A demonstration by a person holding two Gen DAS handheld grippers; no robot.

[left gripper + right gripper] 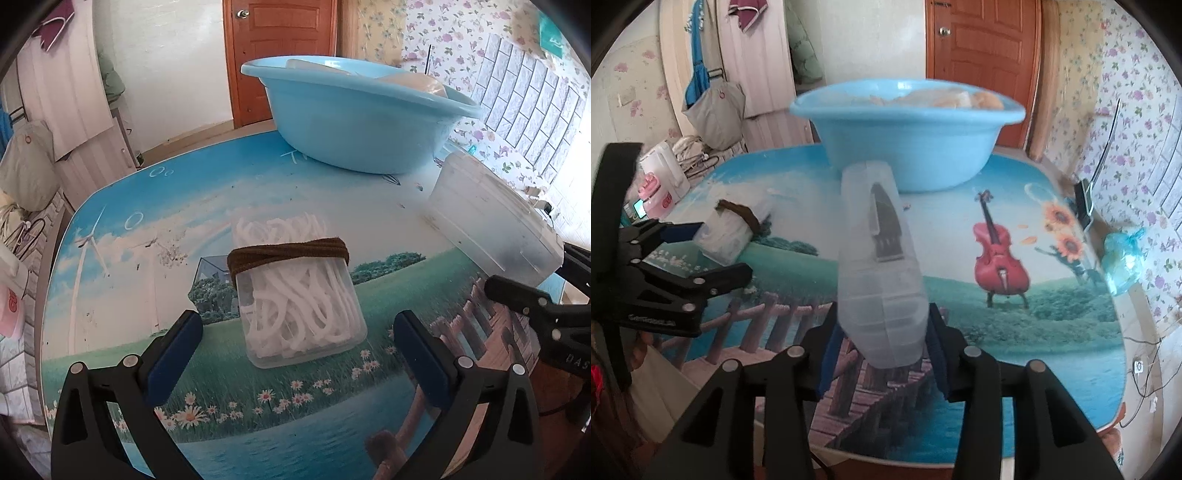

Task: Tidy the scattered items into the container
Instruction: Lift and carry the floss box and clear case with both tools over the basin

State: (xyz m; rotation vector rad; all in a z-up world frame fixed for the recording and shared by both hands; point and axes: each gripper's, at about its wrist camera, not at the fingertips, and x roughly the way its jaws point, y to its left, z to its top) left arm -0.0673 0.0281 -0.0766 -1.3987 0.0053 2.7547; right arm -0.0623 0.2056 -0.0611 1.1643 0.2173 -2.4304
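Note:
A clear box of white floss picks [299, 291], bound with a brown band, lies on the picture-printed table [147, 258]. My left gripper [295, 354] is open, its fingers on either side of the box's near end, not touching it. My right gripper [882, 336] is shut on a frosted plastic case [879, 258] and holds it above the table, pointing at the light blue basin [908, 125]. The basin [362, 122] stands at the table's far side with pale items inside. The case [491, 218] and the right gripper [535, 306] show at the right of the left wrist view.
A blue plastic bag [1123, 258] lies at the table's right edge. A phone [1084, 199] leans by the floral wall. A white appliance [665, 181] and hanging bags stand left of the table. A wooden door [982, 66] is behind the basin.

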